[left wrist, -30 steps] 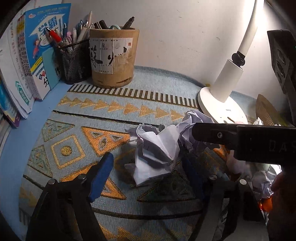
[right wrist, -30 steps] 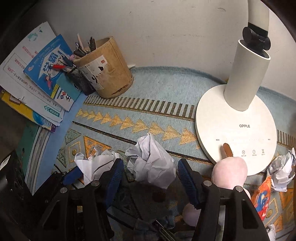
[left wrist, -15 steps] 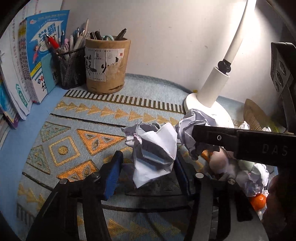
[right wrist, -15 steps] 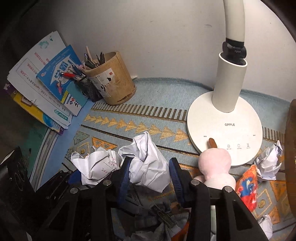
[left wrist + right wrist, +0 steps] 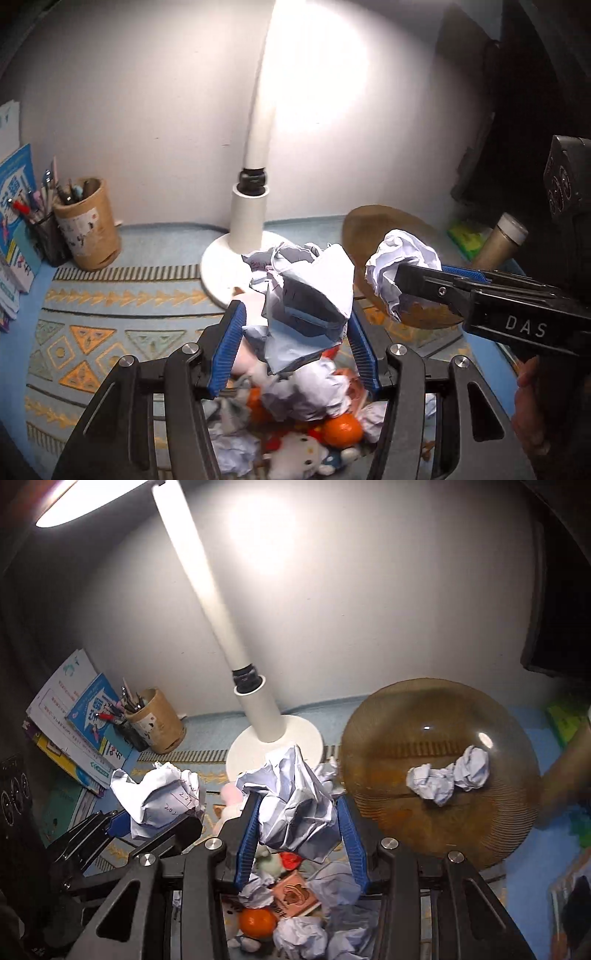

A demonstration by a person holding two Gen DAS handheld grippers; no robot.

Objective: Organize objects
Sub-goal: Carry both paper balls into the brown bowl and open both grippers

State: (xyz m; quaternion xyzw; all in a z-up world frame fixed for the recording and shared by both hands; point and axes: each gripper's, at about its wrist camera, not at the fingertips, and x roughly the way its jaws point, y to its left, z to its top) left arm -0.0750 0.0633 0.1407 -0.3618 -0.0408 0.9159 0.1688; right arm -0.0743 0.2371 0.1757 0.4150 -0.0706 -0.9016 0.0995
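Observation:
My left gripper (image 5: 295,343) is shut on a crumpled white paper ball (image 5: 306,295) and holds it raised above the patterned mat. My right gripper (image 5: 299,834) is shut on another crumpled paper ball (image 5: 295,801), also lifted. Each gripper shows in the other's view: the right one (image 5: 436,284) with its paper (image 5: 402,258), the left one (image 5: 155,823) with its paper (image 5: 162,794). A brown ribbed glass plate (image 5: 391,716) at the right holds two paper balls (image 5: 448,779). More paper balls (image 5: 299,938) lie in the clutter below.
A white desk lamp (image 5: 273,746) stands just behind the grippers. A cardboard pen pot (image 5: 86,229) and books (image 5: 74,716) are at the far left. Oranges (image 5: 341,428), plush toys (image 5: 295,450) and a pink card (image 5: 293,893) lie below. A metal flask (image 5: 498,240) stands far right.
Both grippers have closed on their paper balls and lifted them off the mat, swinging right so the brown plate comes into view.

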